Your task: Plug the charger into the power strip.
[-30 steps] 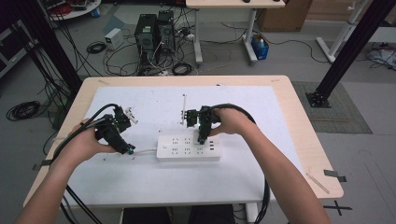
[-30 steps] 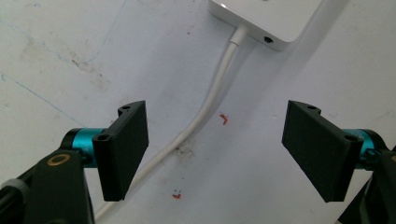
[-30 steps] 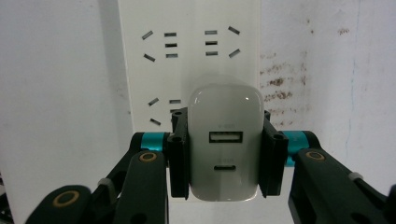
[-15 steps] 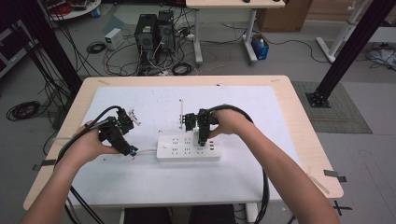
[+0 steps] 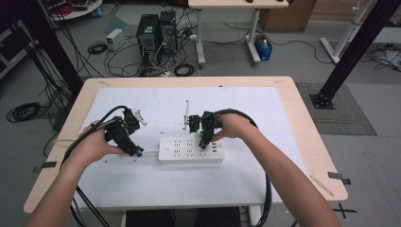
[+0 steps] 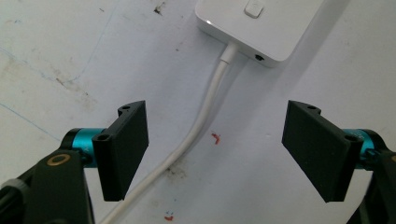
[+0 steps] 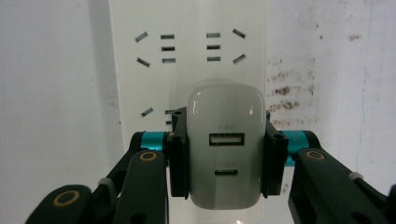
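A white power strip (image 5: 189, 150) lies flat on the white table mat, its sockets facing up (image 7: 187, 51). My right gripper (image 5: 204, 137) (image 7: 223, 161) is shut on a white USB charger (image 7: 225, 140), holding it just above or against the strip's sockets; whether its pins are in a socket is hidden. My left gripper (image 5: 132, 149) (image 6: 215, 149) is open, its jaws straddling the strip's white cable (image 6: 205, 112) just short of the strip's end with the switch button (image 6: 254, 7). Nothing is between the left jaws but the cable lying on the mat.
A thin white stick-like object (image 5: 186, 113) lies on the mat behind the strip. The wooden table (image 5: 302, 127) edge frames the mat. Beyond the table are computer towers (image 5: 156, 30), floor cables and a black frame post (image 5: 350, 47).
The left gripper has shifted slightly toward the strip's cable end. The right gripper stays at the strip with the charger.
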{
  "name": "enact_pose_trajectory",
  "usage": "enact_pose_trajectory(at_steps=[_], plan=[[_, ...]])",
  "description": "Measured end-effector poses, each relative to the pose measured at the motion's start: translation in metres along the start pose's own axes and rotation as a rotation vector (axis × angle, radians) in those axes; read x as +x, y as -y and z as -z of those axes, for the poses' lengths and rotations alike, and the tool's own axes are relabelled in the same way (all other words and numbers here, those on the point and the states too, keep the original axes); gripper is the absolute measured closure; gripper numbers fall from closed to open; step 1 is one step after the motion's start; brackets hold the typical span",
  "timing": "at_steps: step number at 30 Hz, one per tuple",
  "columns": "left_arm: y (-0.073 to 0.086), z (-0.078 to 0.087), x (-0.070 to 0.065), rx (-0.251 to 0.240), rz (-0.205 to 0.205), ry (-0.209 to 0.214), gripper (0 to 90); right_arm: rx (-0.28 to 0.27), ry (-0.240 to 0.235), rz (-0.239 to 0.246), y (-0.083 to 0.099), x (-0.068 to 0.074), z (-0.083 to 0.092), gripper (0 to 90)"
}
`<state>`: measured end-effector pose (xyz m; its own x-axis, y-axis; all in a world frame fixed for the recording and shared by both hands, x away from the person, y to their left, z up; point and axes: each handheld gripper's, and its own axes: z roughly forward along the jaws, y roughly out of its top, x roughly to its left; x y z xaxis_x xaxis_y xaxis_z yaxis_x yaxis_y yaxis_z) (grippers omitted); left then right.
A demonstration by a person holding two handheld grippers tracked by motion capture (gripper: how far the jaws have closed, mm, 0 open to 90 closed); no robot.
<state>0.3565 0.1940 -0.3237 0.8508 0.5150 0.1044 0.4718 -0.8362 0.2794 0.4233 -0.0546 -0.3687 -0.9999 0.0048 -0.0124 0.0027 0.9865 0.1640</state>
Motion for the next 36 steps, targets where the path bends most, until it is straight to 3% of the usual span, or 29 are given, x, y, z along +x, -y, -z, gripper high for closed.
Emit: enact_pose_trajectory(at_steps=[1,2,3,4,6,7,8,10,12,14,16,19,21,24,27,33,36], plan=[[0.0,-0.001,0.0,-0.007,0.007,0.002,22.9,0.001,-0.013,0.004,0.001,-0.001,-0.001,58.2],[-0.001,-0.001,0.001,-0.007,0.004,0.004,22.9,0.035,-0.036,-0.022,0.001,-0.004,-0.005,37.1],[-0.001,-0.001,0.002,-0.007,0.009,0.003,22.9,0.055,-0.05,-0.083,0.003,-0.007,-0.008,30.9],[-0.002,-0.001,0.004,0.0,0.008,-0.001,23.0,0.052,-0.057,-0.112,0.004,-0.008,-0.008,30.9],[-0.003,0.0,0.008,0.008,0.0,-0.004,22.9,-0.045,-0.028,-0.164,0.013,-0.007,0.008,30.0],[-0.004,-0.001,0.01,0.002,0.016,-0.006,22.9,-0.095,-0.02,-0.214,0.018,-0.008,0.018,26.7],[-0.005,0.0,0.013,0.014,0.013,-0.011,22.9,-0.134,-0.01,-0.293,0.027,-0.01,0.03,23.3],[-0.006,0.002,0.018,0.009,0.023,-0.02,22.9,-0.158,0.034,-0.395,0.042,-0.008,0.049,22.5],[-0.008,0.005,0.023,0.007,0.021,-0.019,20.8,-0.168,0.068,-0.516,0.057,-0.006,0.062,22.5],[-0.012,0.006,0.026,0.0,0.036,-0.026,20.6,-0.166,0.092,-0.672,0.079,-0.004,0.077,22.5],[-0.015,0.008,0.029,0.009,0.025,-0.038,20.5,-0.149,0.154,-0.792,0.097,0.0,0.087,22.4],[-0.021,0.008,0.031,0.012,0.02,-0.042,17.8,-0.107,0.22,-0.927,0.121,0.008,0.095,21.4],[-0.026,0.009,0.031,0.009,0.01,-0.041,17.8,-0.103,0.228,-1.006,0.137,0.01,0.099,21.4],[-0.032,0.009,0.031,0.015,0.001,-0.04,17.8,-0.108,0.235,-1.08,0.154,0.012,0.104,21.4],[-0.037,0.009,0.031,0.019,-0.01,-0.038,17.8,-0.126,0.227,-1.124,0.164,0.012,0.108,21.4],[-0.044,0.015,0.029,0.011,-0.012,-0.044,17.8,-0.136,0.223,-1.129,0.169,0.012,0.114,21.4],[-0.047,0.018,0.029,-0.002,-0.015,-0.043,17.8,-0.131,0.208,-1.088,0.169,0.011,0.113,21.4]])
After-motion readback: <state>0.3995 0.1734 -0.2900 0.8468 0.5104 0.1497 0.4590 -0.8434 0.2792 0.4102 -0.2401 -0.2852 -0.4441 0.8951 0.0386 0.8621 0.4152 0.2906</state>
